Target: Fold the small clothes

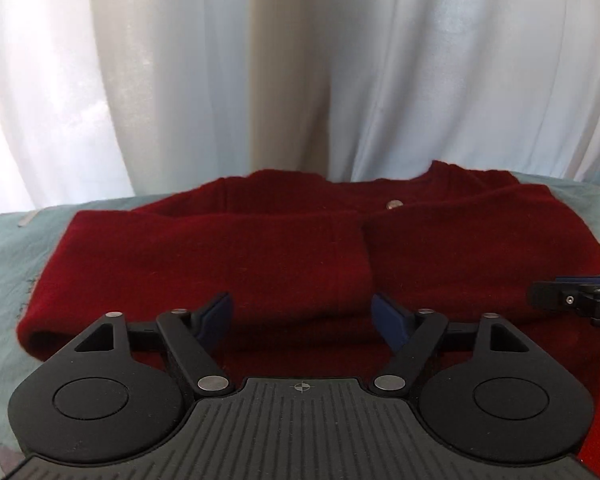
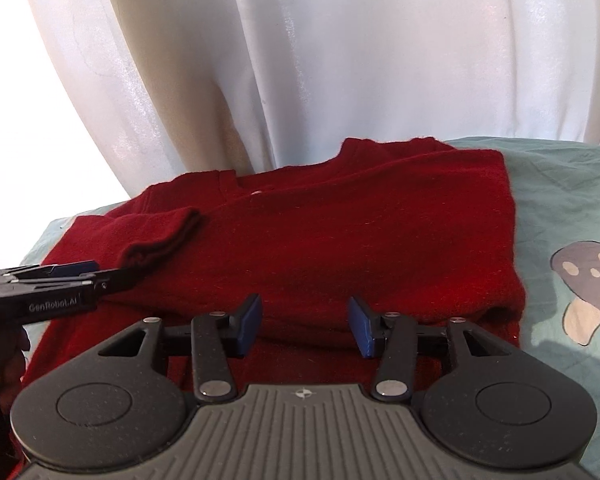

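A dark red knitted cardigan lies flat on a pale green sheet, both sleeves folded in across its front; one sleeve cuff shows in the right wrist view. My left gripper hovers open over the near hem, with its blue pads wide apart and nothing between them. My right gripper is open too, above the cardigan near its right side. Each gripper appears side-on in the other's view: the right gripper, the left gripper.
White curtains hang close behind the far edge of the surface. The sheet carries a mushroom print to the right of the cardigan. A silver button sits near the neckline.
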Demonstrator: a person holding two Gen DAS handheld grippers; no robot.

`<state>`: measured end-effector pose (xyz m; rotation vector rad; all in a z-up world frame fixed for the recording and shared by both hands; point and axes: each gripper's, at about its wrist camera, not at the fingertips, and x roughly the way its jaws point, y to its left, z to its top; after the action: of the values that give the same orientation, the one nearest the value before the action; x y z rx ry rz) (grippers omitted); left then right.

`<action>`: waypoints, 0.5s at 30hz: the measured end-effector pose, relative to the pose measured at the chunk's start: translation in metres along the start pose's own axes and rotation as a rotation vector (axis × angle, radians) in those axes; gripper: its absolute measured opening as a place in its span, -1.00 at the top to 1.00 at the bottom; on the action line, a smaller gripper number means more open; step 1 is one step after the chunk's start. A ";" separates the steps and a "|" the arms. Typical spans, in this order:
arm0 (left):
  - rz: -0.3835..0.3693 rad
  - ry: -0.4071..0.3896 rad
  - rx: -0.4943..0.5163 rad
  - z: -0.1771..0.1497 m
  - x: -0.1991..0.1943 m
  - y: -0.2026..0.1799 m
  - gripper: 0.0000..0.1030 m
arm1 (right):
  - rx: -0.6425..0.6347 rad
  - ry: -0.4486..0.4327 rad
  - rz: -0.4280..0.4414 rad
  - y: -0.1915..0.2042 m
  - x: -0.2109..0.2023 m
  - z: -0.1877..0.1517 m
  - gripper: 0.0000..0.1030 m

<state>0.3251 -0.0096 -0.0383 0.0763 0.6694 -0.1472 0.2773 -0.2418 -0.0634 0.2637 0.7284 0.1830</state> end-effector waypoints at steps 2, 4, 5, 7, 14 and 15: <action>0.027 -0.017 -0.049 -0.006 -0.014 0.012 -0.62 | 0.007 0.009 0.055 0.006 0.005 0.005 0.08; 0.086 -0.011 -0.097 -0.014 -0.027 0.026 -0.62 | -0.001 0.030 0.117 0.019 0.015 0.012 0.08; 0.116 -0.007 -0.118 -0.015 -0.033 0.029 -0.62 | 0.004 0.044 0.167 0.027 0.023 0.016 0.08; 0.146 0.013 -0.165 -0.021 -0.037 0.040 -0.62 | 0.035 0.080 0.261 0.037 0.039 0.022 0.08; 0.181 0.083 -0.254 -0.038 -0.038 0.063 -0.62 | 0.232 0.225 0.412 0.057 0.106 0.035 0.15; 0.185 0.086 -0.263 -0.039 -0.039 0.066 -0.62 | 0.255 0.227 0.427 0.058 0.112 0.036 0.28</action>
<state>0.2817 0.0640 -0.0431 -0.1089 0.7586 0.1237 0.3795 -0.1641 -0.0910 0.6506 0.9154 0.5337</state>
